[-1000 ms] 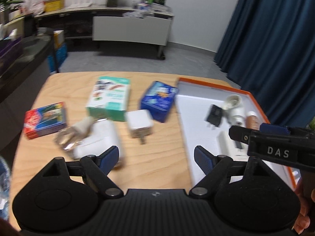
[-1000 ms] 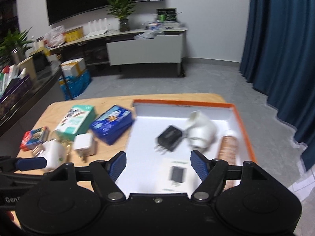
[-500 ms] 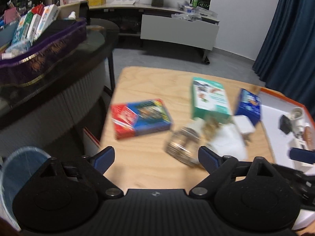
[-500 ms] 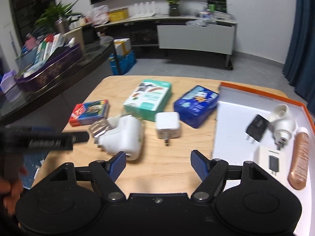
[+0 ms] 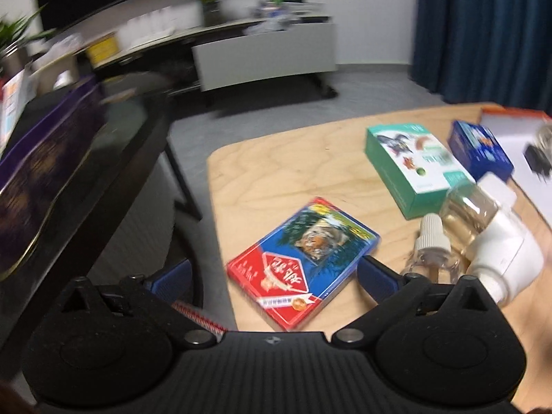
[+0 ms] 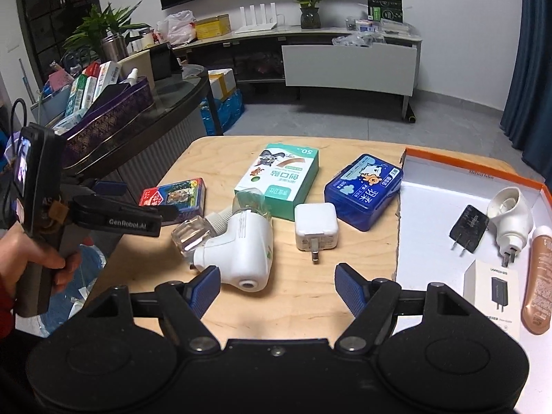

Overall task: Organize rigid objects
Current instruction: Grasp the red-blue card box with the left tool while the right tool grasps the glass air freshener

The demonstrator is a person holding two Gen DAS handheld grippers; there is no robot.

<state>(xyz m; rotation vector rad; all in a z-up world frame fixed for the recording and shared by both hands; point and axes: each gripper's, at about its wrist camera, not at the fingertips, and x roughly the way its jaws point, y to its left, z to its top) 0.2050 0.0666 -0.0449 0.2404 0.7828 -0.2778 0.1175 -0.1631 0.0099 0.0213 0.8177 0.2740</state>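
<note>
Hovering over the red card box (image 5: 303, 269) at the table's (image 6: 362, 276) left edge, the left gripper (image 5: 272, 276) has just been opening and now stands spread wide; the box sits in the gap, pads not pressing it. Likely next pick.

Left to right, still loose on the table: red card box, white plug-in unit with clear bottle (image 6: 238, 245), green box (image 6: 277, 179), white charger (image 6: 315, 227), blue box (image 6: 364, 191). Five to go, by my count.

Already in the orange-rimmed tray (image 6: 459, 162) on the right: black plug (image 6: 469, 227), white adapter (image 6: 510, 217), a printed white box (image 6: 493, 296), a tan tube (image 6: 540, 279). Roughly halfway, I'd judge.

Right gripper (image 6: 277, 286) is spread too, nothing between the pads, parked low near the front edge between the plug-in unit and the charger.

View differences: right wrist is sharp, shows the full tray contents plus the person's hand (image 6: 45, 258) holding the left gripper. Left wrist is motion-blurred, catches only a corner of the tray, but shows the card box lined up between its own fingers, which the right view can't confirm.
</note>
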